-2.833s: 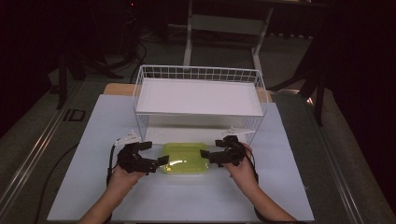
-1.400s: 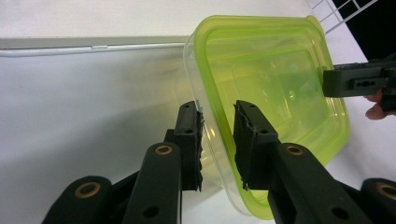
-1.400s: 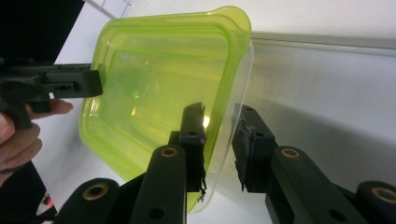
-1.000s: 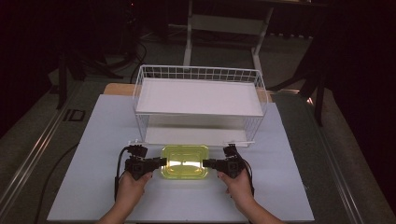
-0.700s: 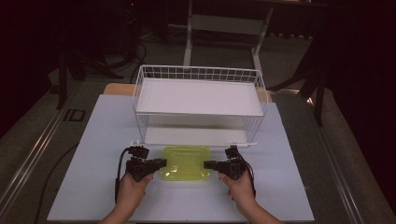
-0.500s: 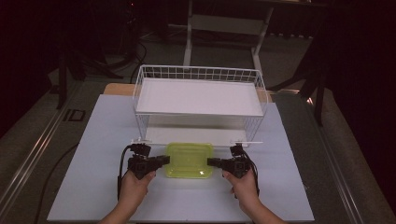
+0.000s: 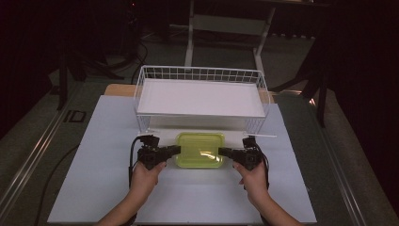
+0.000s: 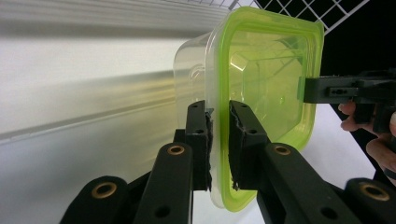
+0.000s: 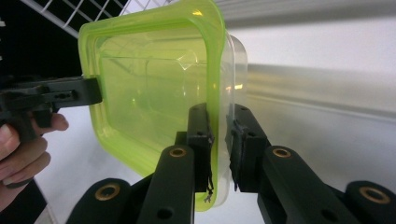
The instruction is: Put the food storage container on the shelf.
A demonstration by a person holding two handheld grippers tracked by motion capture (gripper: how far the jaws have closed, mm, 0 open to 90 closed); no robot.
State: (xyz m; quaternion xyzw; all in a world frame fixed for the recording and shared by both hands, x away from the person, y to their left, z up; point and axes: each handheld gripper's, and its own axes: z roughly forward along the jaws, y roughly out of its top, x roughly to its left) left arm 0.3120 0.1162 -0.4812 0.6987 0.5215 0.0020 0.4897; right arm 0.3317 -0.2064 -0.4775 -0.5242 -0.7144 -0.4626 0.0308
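A clear plastic food container with a yellow-green lid hangs just in front of the white wire basket. My left gripper is shut on the lid's left rim; in the left gripper view its pads pinch the green edge of the container. At the opposite side my right gripper is shut on the right rim, and the right gripper view shows the same pinch on the container. Each gripper view shows the other gripper clamped on the far rim.
The wire basket stands on a white mat and holds a white board. A gap opens under the basket's shelf, right behind the container. Dark floor, a cable and a metal frame surround the table.
Both grippers have carried the container away from the person, toward the basket's front, and lifted it slightly. The grips on the two rims are unchanged.
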